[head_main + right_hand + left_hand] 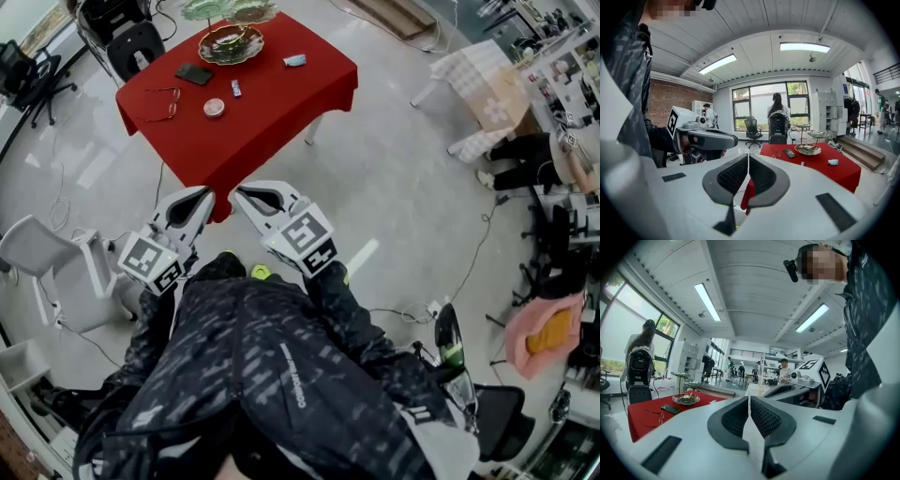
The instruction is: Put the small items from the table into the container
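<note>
A red-clothed table (272,112) stands ahead of me. On it are a tiered metal dish (230,43), a dark phone (194,73), a pair of glasses (161,103), a small round item (214,108), a little stick-shaped item (235,88) and a blue-white packet (294,61). My left gripper (208,195) and right gripper (239,194) hang side by side just short of the table's near corner, well away from the items. Both are shut and hold nothing. The right gripper view shows the dish (807,149), the phone (789,153) and the packet (833,161) far beyond the closed right gripper (748,166).
A black office chair (131,47) stands behind the table and a white chair (47,253) at my left. A table with a checked cloth (478,89) is off to the right. A person with a backpack (777,117) stands past the red table. Cables trail over the floor.
</note>
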Demonstrator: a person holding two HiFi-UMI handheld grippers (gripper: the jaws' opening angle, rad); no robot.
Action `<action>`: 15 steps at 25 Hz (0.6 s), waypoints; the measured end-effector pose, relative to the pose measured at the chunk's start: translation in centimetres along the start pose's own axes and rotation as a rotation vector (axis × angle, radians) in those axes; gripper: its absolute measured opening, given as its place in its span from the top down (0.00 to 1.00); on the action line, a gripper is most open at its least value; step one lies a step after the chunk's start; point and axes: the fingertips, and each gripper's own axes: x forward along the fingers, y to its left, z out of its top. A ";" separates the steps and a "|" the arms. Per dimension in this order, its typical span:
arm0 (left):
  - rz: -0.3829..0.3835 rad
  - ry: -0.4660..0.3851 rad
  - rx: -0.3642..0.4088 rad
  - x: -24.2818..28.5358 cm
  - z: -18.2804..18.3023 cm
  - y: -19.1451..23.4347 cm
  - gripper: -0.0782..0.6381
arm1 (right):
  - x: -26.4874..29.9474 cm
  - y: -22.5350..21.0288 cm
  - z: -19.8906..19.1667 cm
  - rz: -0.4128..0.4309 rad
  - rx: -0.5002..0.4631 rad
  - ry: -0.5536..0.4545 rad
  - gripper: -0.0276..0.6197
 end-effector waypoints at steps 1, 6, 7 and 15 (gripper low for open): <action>0.002 0.004 -0.001 0.2 -0.1 0.2 0.86 | 0.1 -0.2 -0.2 0.000 0.004 0.004 0.93; -0.028 0.024 -0.015 1.6 -0.9 1.0 0.86 | 0.7 -1.3 -1.2 0.016 0.018 0.032 0.93; -0.031 0.029 -0.016 1.9 -1.1 1.3 0.86 | 0.9 -1.6 -1.3 0.018 0.018 0.036 0.93; -0.042 0.037 -0.007 4.9 -1.1 4.4 0.86 | 3.2 -5.0 -1.5 0.038 0.024 0.065 0.93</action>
